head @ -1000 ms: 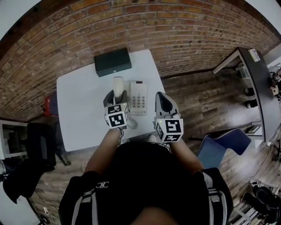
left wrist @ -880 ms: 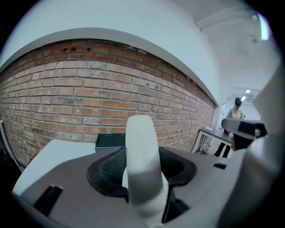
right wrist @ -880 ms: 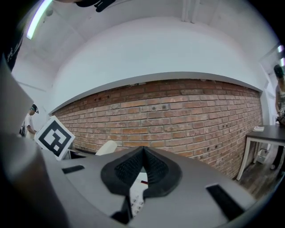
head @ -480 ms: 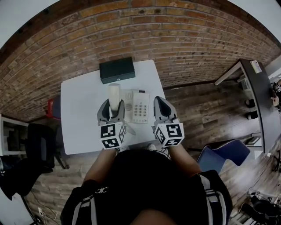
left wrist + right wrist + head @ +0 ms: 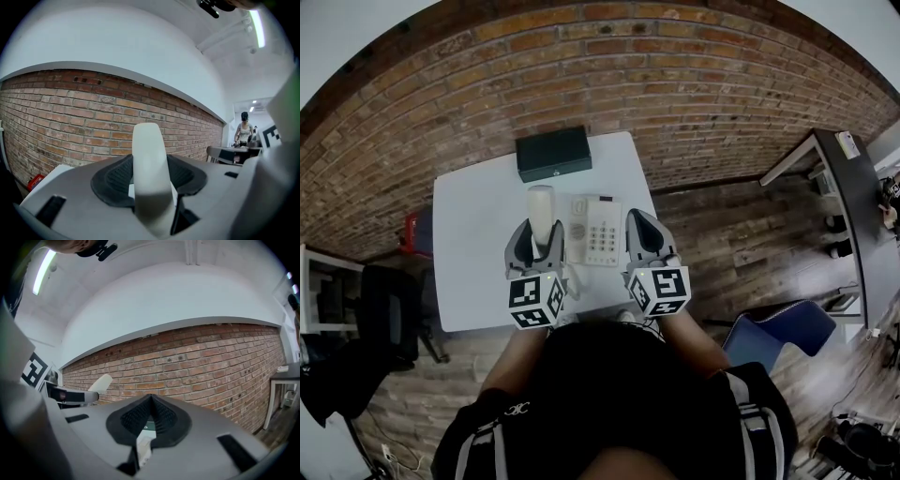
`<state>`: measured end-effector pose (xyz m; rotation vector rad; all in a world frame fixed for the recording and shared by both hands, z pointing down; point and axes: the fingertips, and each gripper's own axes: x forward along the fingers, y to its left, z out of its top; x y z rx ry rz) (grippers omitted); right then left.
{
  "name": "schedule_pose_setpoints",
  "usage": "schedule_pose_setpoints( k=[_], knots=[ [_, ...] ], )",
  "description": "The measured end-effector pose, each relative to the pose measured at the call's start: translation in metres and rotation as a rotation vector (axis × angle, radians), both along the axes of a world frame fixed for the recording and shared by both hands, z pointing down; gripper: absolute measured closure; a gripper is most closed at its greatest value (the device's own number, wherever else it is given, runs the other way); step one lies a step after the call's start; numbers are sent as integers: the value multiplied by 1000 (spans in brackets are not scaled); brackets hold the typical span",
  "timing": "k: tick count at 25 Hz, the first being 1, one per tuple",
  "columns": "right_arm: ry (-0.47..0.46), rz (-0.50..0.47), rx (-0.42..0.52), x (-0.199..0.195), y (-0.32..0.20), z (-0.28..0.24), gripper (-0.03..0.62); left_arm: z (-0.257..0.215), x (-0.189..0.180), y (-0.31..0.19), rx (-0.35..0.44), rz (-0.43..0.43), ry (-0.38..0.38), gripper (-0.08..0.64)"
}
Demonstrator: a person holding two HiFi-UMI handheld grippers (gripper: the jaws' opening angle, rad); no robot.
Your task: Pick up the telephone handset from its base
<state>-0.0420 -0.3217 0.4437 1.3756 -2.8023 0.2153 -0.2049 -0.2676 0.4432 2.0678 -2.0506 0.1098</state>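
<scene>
The white telephone handset (image 5: 541,208) is held above the white table (image 5: 478,244), clear of its base (image 5: 593,230), which lies flat with its keypad up. My left gripper (image 5: 536,246) is shut on the handset's lower part. In the left gripper view the handset (image 5: 149,168) stands up between the dark pads, tilted toward the brick wall. A coiled cord (image 5: 573,272) hangs near the left gripper. My right gripper (image 5: 642,236) hovers just right of the base, jaws closed together with nothing in them. In the right gripper view the handset (image 5: 100,383) shows at the left.
A dark flat box (image 5: 553,153) sits at the table's far edge against the brick wall (image 5: 675,84). A black chair (image 5: 384,300) stands left of the table, a blue chair (image 5: 778,323) and a grey desk (image 5: 848,187) to the right.
The left gripper has drawn back a little toward me with the handset still in it. The right gripper has hardly moved.
</scene>
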Motion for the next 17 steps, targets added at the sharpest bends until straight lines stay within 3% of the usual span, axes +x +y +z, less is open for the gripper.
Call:
schedule_pose_setpoints(
  k=[17],
  knots=[
    [2,9,8,2,0,-2,595,0,0,-5,-16,8,21,337]
  ],
)
